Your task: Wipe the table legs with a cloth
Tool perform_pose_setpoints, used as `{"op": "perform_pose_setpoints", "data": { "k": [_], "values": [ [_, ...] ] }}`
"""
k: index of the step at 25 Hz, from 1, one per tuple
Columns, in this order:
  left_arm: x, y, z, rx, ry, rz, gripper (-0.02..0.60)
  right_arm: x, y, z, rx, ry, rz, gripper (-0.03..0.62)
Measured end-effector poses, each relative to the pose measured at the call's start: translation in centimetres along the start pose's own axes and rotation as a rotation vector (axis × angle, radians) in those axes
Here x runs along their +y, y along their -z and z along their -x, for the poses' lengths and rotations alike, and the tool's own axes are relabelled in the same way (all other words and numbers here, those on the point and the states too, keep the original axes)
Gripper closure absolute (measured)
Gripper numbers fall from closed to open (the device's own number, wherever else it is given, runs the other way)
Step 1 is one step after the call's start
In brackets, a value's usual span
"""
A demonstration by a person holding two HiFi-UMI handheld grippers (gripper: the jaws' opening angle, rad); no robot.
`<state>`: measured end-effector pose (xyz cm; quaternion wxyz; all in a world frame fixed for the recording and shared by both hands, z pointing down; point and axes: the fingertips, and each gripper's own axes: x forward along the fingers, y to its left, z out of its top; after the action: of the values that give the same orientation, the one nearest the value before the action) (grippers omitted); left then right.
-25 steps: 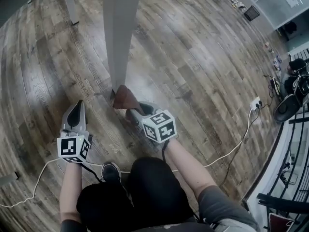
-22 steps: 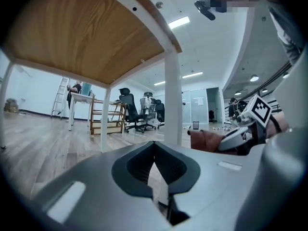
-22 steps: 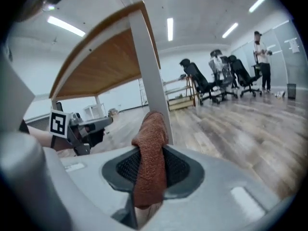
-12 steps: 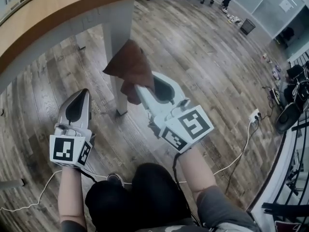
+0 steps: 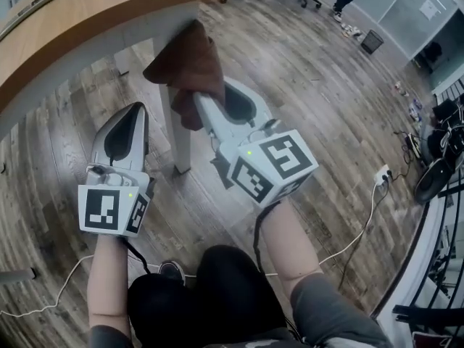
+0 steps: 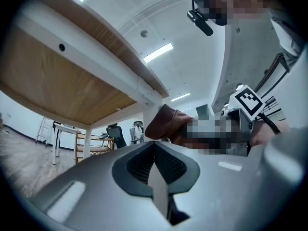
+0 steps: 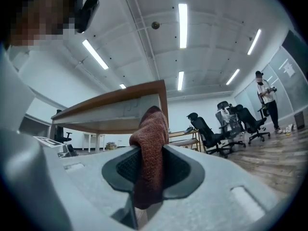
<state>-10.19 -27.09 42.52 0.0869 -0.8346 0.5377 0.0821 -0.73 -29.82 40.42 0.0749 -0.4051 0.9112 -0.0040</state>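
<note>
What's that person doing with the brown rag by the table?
A person is wiping a white table leg with a brown cloth. The right gripper is shut on the cloth and holds it at the top of the leg, just under the wooden tabletop. The left gripper is shut and empty, beside the leg.

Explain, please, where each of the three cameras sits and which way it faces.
Head view: on the person's head, looking steeply down at the floor; shows both forearms, the shut left gripper, and the right gripper holding the brown cloth high on the table leg.
Left gripper view: on the left gripper, tilted up under the tabletop; the person's shirt shows upper right.
Right gripper view: on the right gripper, facing office chairs past the cloth; the person looms upper left.
Shared: both gripper views show cloth and tabletop.
</note>
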Motion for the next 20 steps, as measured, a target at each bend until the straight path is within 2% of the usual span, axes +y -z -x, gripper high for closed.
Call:
{"op": "perform_pose_setpoints", "data": {
  "k": [6, 12, 15, 20],
  "values": [
    [-0.1, 8.2, 2.5, 0.097, 0.013, 0.042, 0.561, -0.9, 10.5, 1.4, 0.162, 0.031, -0.03, 0.503],
    [0.1, 17.1, 5.6, 0.219, 0.002, 0.071, 0.563, -2.1, 23.5, 3.8, 0.363, 0.075, -0.08, 0.503],
    [0.2, 20.5, 7.1, 0.261, -0.012, 0.093, 0.561, -2.5, 29.3, 4.8, 0.464, 0.089, -0.103, 0.503],
    [-1.1, 25.7, 8.7, 0.346, 0.01, 0.103, 0.563, -3.0, 37.2, 6.4, 0.604, 0.105, -0.124, 0.503]
  ]
}}
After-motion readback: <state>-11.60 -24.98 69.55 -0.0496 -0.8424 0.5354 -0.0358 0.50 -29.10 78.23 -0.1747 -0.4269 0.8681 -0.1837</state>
